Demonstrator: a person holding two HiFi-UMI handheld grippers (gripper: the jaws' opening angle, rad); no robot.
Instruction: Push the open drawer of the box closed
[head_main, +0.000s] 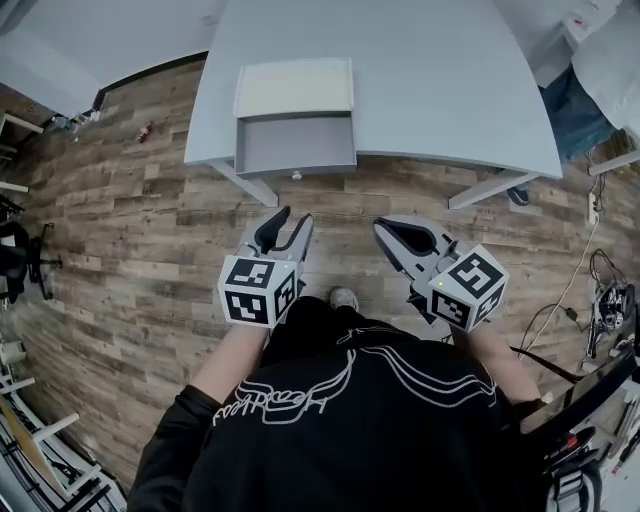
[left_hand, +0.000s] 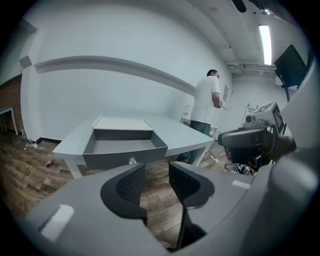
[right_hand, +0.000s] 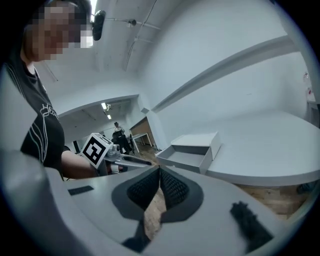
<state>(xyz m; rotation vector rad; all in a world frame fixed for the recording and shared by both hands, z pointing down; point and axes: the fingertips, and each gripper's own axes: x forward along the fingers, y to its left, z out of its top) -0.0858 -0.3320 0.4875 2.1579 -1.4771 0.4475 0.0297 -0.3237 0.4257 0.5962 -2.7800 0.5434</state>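
A white box (head_main: 294, 88) sits at the near edge of the grey table (head_main: 440, 70), and its grey drawer (head_main: 296, 148) stands pulled out over the wooden floor, a small knob (head_main: 296, 175) on its front. Both grippers hover over the floor, well short of the drawer. My left gripper (head_main: 283, 220) is open with nothing between its jaws; in the left gripper view (left_hand: 156, 172) it points at the drawer front (left_hand: 125, 155). My right gripper (head_main: 386, 230) is shut and empty (right_hand: 160, 176), with the drawer (right_hand: 182, 157) ahead of it.
A person in a white shirt (left_hand: 206, 107) stands beyond the table's far right corner (head_main: 605, 60). Chairs (head_main: 22, 258) line the left side. Cables and equipment (head_main: 605, 295) lie on the floor at the right. A small red object (head_main: 146, 131) lies left of the table.
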